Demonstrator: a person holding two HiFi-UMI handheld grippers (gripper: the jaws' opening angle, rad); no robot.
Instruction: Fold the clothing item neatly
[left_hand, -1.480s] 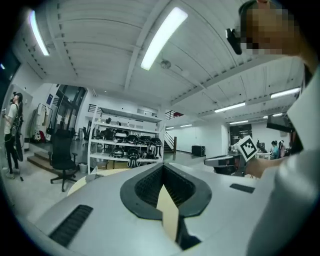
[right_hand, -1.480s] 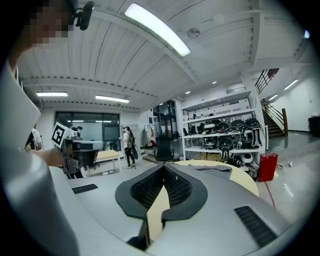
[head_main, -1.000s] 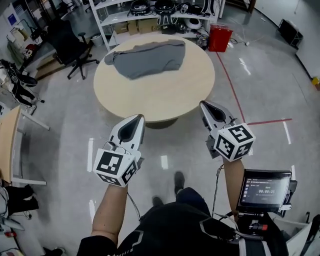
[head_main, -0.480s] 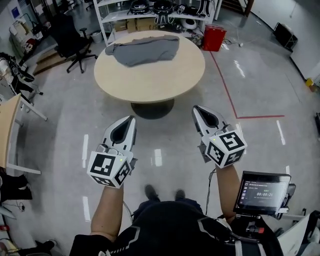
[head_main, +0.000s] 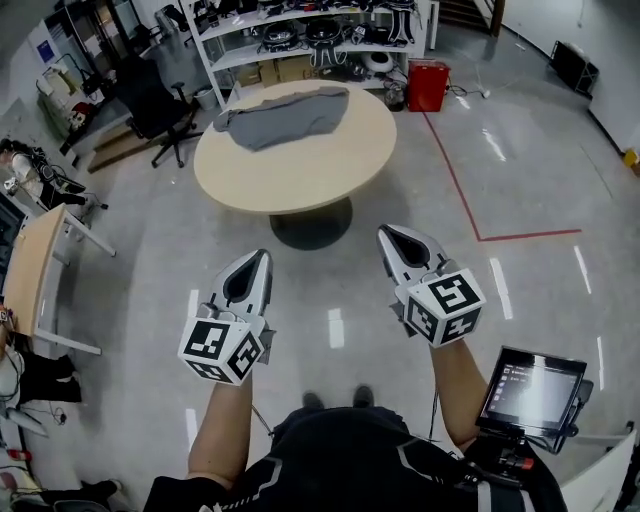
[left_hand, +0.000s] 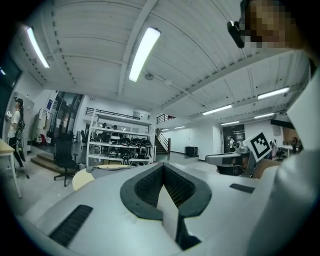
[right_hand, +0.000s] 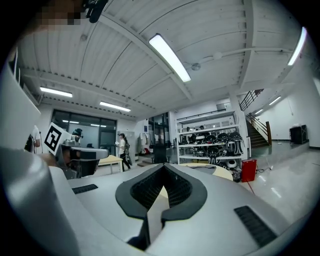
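A grey garment lies rumpled on the far part of a round beige table in the head view. My left gripper and my right gripper hang over the bare floor, well short of the table, both pointing level toward it. Both are shut with nothing between the jaws. In the left gripper view the table edge and a sliver of the garment show past the shut left gripper. The right gripper also frames the table.
A black office chair stands left of the table. White shelving with gear lines the back, with a red bin beside it. A wooden desk is at the left. Red tape marks the floor at right. A screen sits by my right hip.
The table and garment have drawn farther off and higher in the head view. Both grippers, still shut, now hang over open floor farther from the table edge.
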